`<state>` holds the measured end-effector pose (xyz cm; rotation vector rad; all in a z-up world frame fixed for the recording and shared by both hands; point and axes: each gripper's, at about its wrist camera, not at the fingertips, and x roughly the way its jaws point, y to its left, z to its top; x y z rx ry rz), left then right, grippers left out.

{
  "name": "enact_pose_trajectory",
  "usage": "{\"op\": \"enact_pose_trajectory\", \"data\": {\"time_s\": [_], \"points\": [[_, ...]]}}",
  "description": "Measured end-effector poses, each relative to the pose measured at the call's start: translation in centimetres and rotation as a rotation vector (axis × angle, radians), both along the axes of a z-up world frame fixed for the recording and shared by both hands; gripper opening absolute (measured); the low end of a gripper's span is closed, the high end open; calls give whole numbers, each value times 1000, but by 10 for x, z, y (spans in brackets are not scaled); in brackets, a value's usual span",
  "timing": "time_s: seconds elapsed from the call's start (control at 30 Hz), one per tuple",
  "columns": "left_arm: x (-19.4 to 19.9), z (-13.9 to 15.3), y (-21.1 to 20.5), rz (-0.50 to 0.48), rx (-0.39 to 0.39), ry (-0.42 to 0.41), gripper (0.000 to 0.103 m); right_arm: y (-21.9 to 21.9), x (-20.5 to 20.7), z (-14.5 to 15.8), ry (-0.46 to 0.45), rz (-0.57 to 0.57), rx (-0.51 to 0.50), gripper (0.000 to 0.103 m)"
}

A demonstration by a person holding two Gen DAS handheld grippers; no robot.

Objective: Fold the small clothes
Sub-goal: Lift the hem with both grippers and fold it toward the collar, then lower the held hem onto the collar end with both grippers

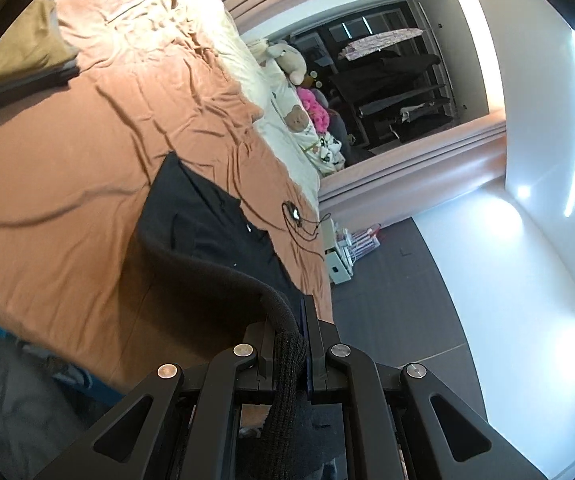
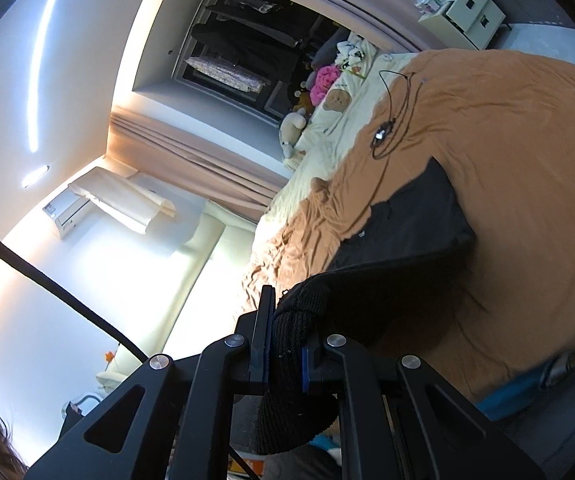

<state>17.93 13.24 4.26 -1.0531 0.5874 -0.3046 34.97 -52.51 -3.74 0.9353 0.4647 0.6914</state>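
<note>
Left wrist view is showing the left gripper (image 1: 301, 340) clamping its jaws on a ribbed black hem of the garment (image 1: 211, 236), with knit fabric bunching between the pads and trailing back under the camera. From the jaws the cloth is rising as a taut dark edge, curving away to the left and then dropping to the bed (image 1: 67, 184), where the rest of the garment is lying flat on the orange cover. The far end of the garment is resting just beside a small black cord (image 1: 295, 216) with a shiny tag.

The right wrist camera is showing the right gripper (image 2: 285, 344) likewise closing on a ribbed black corner, a thick wad of knit filling the gap between its jaws. Here the garment is stretching away to the right and far side, its lifted edge running nearly straight before the flat part is settling on the cover.

The relation that matters: both grippers are holding the near hem, one corner each, and the body of the garment is lying ahead of the fingers, away from the person, with its long axis running from the held hem toward the cord and pillows (image 1: 287, 120). Neither hand looks clearly nearer to the resting part. Judging from this, the fold is probably calling for carrying the held hem forward over the flat part, keeping the two corners level so the edge is staying straight.
</note>
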Motion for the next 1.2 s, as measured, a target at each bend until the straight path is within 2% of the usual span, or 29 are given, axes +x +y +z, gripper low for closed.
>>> {"op": "enact_pose_trajectory", "data": {"time_s": [0.23, 0.6, 0.87, 1.2], "points": [[55, 22, 3, 11, 25, 9, 8, 19, 55, 8, -12, -23, -7, 7], [126, 11, 13, 57, 32, 81, 8, 45, 116, 6, 14, -73, -24, 7], [179, -24, 19, 98, 45, 172, 9, 56, 162, -3, 54, -68, -48, 7], [245, -87, 25, 128, 51, 302, 9, 78, 246, -43, 209, -89, -69, 7]]}}
